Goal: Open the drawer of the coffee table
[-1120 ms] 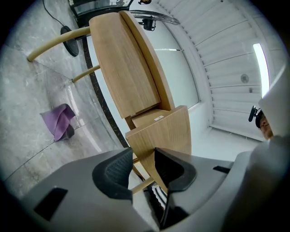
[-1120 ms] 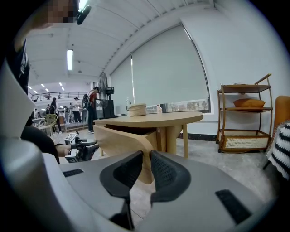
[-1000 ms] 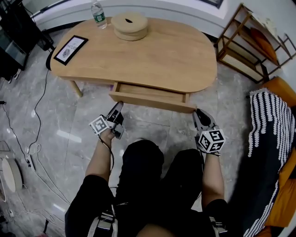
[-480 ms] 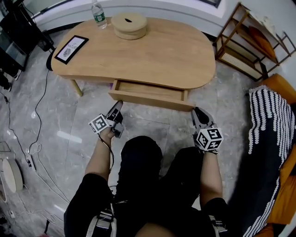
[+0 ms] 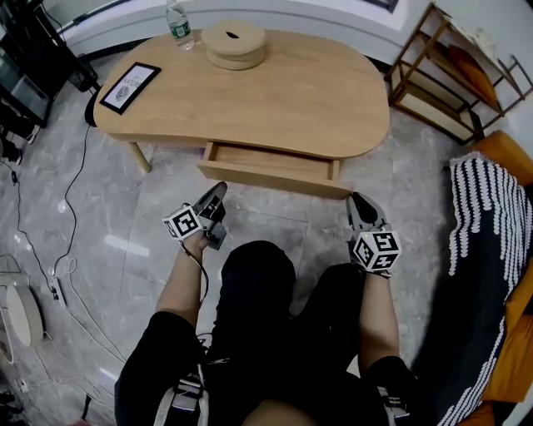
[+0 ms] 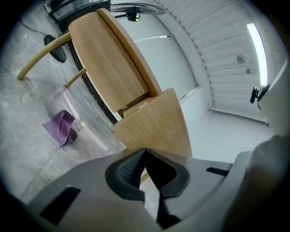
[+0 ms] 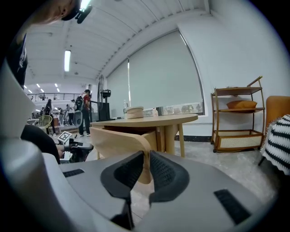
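The light wooden coffee table (image 5: 283,91) stands ahead of me, and its drawer (image 5: 275,178) is pulled part-way out from under the near edge. My left gripper (image 5: 218,190) hovers just short of the drawer front's left end. In the left gripper view its jaws (image 6: 145,152) are shut with nothing between them, and the drawer front (image 6: 154,122) lies beyond. My right gripper (image 5: 357,200) sits by the drawer's right corner. Its jaws (image 7: 146,156) have just been closing to a narrow gap. Nothing is between them, and the drawer front (image 7: 118,140) shows beyond.
On the tabletop are a water bottle (image 5: 176,25), a round wooden box (image 5: 235,46) and a black-framed card (image 5: 129,87). A wooden shelf (image 5: 450,75) stands at the right, with a striped blanket (image 5: 491,241) on an orange seat. Cables (image 5: 75,191) trail on the floor at the left. A purple scrap (image 6: 61,128) lies under the table.
The left gripper's marker cube has rolled a little. Both grippers stay just in front of the drawer, which is open by the same amount.
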Available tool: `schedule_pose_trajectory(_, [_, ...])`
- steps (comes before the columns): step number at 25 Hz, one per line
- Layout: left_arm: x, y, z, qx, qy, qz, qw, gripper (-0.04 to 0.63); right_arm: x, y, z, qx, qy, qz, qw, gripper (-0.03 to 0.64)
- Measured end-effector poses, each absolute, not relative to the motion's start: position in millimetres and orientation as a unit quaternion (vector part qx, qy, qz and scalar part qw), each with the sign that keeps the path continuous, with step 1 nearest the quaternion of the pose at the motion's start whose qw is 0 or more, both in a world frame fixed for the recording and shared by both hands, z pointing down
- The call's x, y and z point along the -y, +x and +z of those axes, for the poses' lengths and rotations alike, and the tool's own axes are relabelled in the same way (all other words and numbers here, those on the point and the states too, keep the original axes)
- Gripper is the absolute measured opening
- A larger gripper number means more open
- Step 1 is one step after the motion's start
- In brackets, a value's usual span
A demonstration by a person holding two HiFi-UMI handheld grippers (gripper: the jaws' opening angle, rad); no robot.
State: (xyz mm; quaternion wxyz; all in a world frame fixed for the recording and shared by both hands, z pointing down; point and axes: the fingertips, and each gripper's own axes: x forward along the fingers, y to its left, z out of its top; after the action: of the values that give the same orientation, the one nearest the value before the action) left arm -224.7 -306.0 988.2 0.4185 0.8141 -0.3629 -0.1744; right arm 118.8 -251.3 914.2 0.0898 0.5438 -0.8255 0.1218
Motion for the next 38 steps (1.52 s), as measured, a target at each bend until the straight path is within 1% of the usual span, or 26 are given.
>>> schedule_pose_trajectory(2, [297.6, -232.0, 993.6, 0.386, 0.821, -0.139, 0.396, 0.02, 250.4, 123.0, 910.8, 0.82, 0.553, 0.119, 0.083, 0.052])
schedule_pose_trajectory(4, [290.3, -241.3, 985.7, 0.416, 0.83, -0.105, 0.356, 0.02, 249.7, 130.4, 902.0, 0.814, 0.566, 0.117, 0.062, 0.017])
schedule_pose_trajectory(8, [281.2, -269.3, 954.9, 0.482, 0.837, -0.025, 0.258, 0.019, 249.7, 138.5, 876.2, 0.805, 0.583, 0.111, 0.017, 0.017])
schedule_pose_trajectory(12, [282.2, -294.0, 904.1, 0.543, 0.823, 0.051, 0.159, 0.018, 251.7, 131.5, 846.2, 0.8, 0.592, 0.095, -0.001, 0.016])
schedule_pose_trajectory(18, [303.5, -294.9, 813.1, 0.58, 0.808, 0.072, 0.069, 0.018, 271.9, 123.3, 805.7, 0.772, 0.632, 0.067, 0.013, 0.015])
schedule_pose_trajectory(21, [314.3, -284.0, 777.5, 0.588, 0.804, 0.084, 0.031, 0.018, 281.4, 119.1, 780.1, 0.761, 0.647, 0.045, 0.002, 0.015])
schedule_pose_trajectory(27, [349.3, -262.5, 741.8, 0.586, 0.807, 0.074, 0.021, 0.018, 318.6, 108.3, 741.3, 0.754, 0.656, 0.027, -0.024, 0.015])
schedule_pose_trajectory(31, [388.5, -247.5, 718.4, 0.569, 0.818, 0.08, 0.019, 0.018, 357.7, 103.3, 720.5, 0.752, 0.658, 0.021, -0.021, 0.015])
schedule_pose_trajectory(33, [413.7, -244.6, 698.5, 0.563, 0.822, 0.081, 0.031, 0.018, 378.5, 99.6, 701.9, 0.749, 0.662, 0.027, -0.017, 0.015])
schedule_pose_trajectory(36, [445.1, -235.2, 651.2, 0.547, 0.83, 0.089, 0.057, 0.018, 404.9, 92.9, 650.2, 0.745, 0.666, 0.034, 0.0, 0.015])
schedule_pose_trajectory(38, [453.5, -219.5, 604.1, 0.524, 0.843, 0.098, 0.063, 0.018, 414.0, 88.6, 600.5, 0.748, 0.663, 0.032, 0.014, 0.015])
